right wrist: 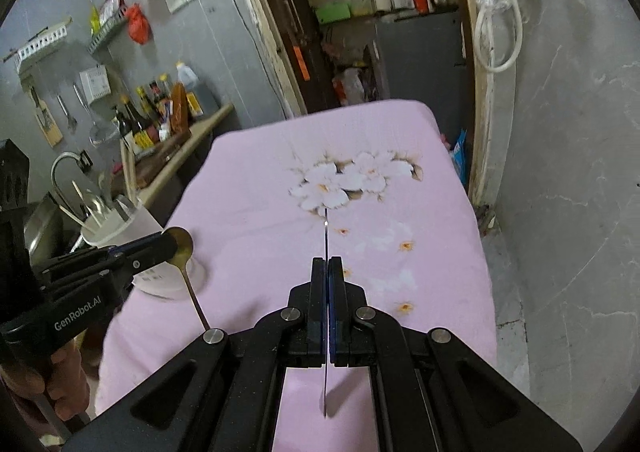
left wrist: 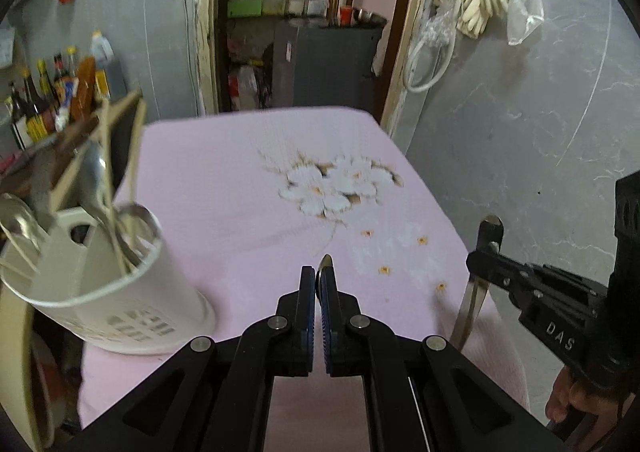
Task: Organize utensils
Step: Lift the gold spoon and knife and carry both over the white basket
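My left gripper (left wrist: pixel 318 272) is shut on a gold-toned spoon (right wrist: pixel 183 250). In the right wrist view the spoon's bowl pokes past the left gripper (right wrist: pixel 170 246) and its handle hangs down over the cloth. Only the spoon's tip (left wrist: pixel 326 262) shows in the left wrist view. My right gripper (right wrist: pixel 328 262) is shut on a flat steel utensil (right wrist: pixel 326 238), seen edge-on. From the left wrist view the right gripper (left wrist: pixel 478 258) holds that steel utensil (left wrist: pixel 474 294) upright above the table's right edge. A white utensil holder (left wrist: pixel 104 292) with chopsticks and spoons stands at the left.
A pink cloth with white flowers (left wrist: pixel 336 183) covers the table (right wrist: pixel 280 179). A counter with sauce bottles (right wrist: pixel 144 119) and a sink tap (right wrist: pixel 64 167) lies to the left. A doorway with shelves (left wrist: pixel 288 11) is behind, and a grey marble wall (left wrist: pixel 520 131) is on the right.
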Tool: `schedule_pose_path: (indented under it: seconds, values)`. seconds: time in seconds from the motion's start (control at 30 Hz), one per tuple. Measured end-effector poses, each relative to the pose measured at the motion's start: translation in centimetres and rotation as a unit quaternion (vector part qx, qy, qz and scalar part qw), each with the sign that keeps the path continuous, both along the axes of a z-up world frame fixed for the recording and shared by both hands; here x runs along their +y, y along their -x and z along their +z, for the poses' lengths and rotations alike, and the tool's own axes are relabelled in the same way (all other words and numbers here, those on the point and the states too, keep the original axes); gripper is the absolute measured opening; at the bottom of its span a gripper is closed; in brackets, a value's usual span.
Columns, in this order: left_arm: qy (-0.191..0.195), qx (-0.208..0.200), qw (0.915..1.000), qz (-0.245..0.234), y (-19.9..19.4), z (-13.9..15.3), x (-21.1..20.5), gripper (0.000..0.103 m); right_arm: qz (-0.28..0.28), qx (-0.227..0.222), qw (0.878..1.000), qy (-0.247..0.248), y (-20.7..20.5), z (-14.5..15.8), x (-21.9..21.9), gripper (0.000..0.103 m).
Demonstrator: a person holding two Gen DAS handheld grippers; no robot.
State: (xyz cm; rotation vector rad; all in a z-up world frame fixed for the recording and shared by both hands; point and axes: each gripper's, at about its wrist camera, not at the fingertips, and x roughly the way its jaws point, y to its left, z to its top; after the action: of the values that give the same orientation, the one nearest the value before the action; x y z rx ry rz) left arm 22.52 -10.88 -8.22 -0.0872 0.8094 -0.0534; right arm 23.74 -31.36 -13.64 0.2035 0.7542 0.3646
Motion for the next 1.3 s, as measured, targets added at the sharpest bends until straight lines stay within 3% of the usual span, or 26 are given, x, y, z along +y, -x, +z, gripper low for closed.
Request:
schedule_pose_path:
  seconds: [0.33, 0.63, 0.97, 1.3]
  values:
    - [-0.014, -0.055, 0.9982, 0.018, 1.9, 3.9, 2.6, 0.003, -0.014, -0.055, 0.998, -0.003, 1.3, 3.6, 1.9, 0.001]
    - [0.013, -0.104, 0.9930, 0.055, 3.4, 7.9, 7.1, 0.003, -0.004, -0.100, 0.995, -0.011, 2.3, 8.3, 4.5, 0.001]
    - [0.004, -0.153, 0.9808, 0.120, 5.2, 12.3, 13.1, 0.003, 0.042, -0.159, 0.986, -0.032, 2.3, 14.0, 8.9, 0.001]
    - [-0.033, -0.182, 0.9642, 0.190, 6.3, 13.8, 19.1, 0.003, 0.087, -0.189, 0.977, -0.046, 2.2, 16.3, 13.5, 0.001]
